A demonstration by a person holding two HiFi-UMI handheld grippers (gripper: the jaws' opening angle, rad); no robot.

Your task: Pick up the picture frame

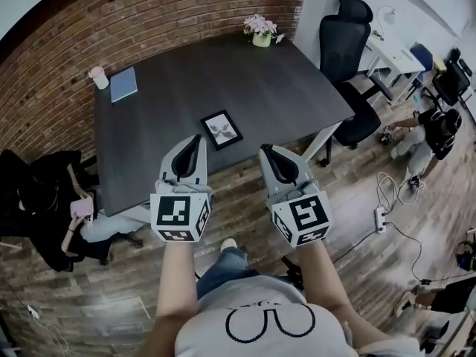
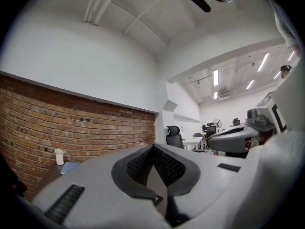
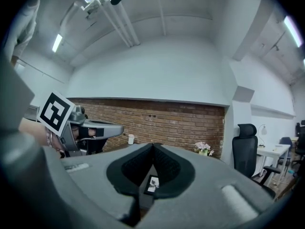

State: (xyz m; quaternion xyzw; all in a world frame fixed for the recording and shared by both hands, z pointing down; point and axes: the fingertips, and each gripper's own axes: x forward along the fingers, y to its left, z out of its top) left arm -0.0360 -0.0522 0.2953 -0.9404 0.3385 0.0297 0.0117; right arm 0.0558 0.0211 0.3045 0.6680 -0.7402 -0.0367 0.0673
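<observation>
Your left gripper (image 1: pixel 195 141) and right gripper (image 1: pixel 269 153), both closed and empty, flank the picture frame (image 1: pixel 221 129) at centre, flat near the table's (image 1: pixel 297 88) lower edge, open tabletop beyond.

picture frame (image 1: pixel 221 129) print too small, table (image 1: pixel 260 88) edge partly hidden

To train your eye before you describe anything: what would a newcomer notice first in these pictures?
The left gripper and right gripper, shut and empty, dominate the foreground. Just beyond them a black picture frame lies flat on the dark table, brick wall behind.
</observation>
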